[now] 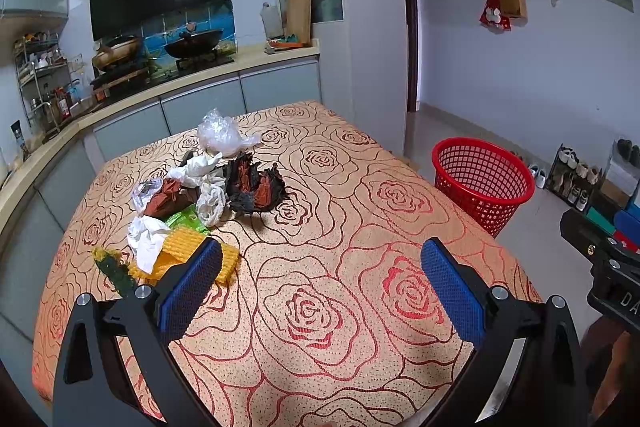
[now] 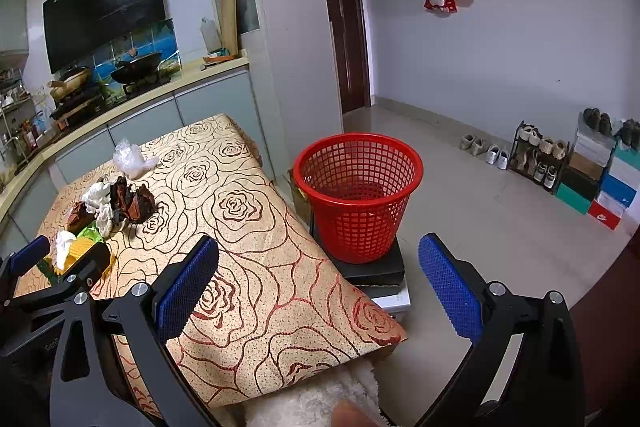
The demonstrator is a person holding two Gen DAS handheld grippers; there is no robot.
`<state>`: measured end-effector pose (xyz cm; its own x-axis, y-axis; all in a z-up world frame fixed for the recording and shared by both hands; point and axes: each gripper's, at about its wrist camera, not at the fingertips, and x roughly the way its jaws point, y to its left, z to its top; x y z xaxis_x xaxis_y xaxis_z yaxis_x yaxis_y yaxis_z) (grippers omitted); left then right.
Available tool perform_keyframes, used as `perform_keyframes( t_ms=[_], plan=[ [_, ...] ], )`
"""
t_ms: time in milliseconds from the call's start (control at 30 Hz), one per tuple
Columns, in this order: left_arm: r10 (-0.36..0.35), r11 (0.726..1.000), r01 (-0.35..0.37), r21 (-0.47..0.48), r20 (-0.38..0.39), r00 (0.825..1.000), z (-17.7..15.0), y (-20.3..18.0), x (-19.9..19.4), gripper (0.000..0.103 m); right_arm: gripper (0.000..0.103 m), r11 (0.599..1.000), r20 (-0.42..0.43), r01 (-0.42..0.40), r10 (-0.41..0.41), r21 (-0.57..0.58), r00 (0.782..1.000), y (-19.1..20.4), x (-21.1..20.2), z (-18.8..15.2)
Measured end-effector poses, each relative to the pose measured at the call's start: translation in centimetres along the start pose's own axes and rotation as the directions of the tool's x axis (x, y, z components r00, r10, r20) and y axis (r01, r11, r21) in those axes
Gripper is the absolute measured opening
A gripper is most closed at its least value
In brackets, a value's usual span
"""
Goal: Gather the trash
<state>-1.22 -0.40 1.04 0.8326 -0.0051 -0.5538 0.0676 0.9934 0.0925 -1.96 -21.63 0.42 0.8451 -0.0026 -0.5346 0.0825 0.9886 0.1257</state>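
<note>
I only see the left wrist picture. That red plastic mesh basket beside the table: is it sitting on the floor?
Observer: No. The red plastic mesh basket stands on a flat black slab, which is stacked on a white box.
Operator: Anything in it yet?
Observer: Nothing that I can see. Its bottom looks bare in the right wrist view.
Operator: And the other gripper?
Observer: The right gripper is open and holds nothing. It points toward the basket, over the near corner of the rose-patterned tablecloth.
</note>
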Motion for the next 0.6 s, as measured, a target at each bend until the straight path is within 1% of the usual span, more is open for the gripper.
perform_keyframes(
  t_ms=[600],
  plan=[
    [0.003,1.0,-0.003,-0.006,-0.011,1.0,-0.05,0.17,0.18,0.096,0.098,1.0,-0.007,-0.006,0.006,-0.004,1.0,0.07,0.12,-0.08]
  ],
)
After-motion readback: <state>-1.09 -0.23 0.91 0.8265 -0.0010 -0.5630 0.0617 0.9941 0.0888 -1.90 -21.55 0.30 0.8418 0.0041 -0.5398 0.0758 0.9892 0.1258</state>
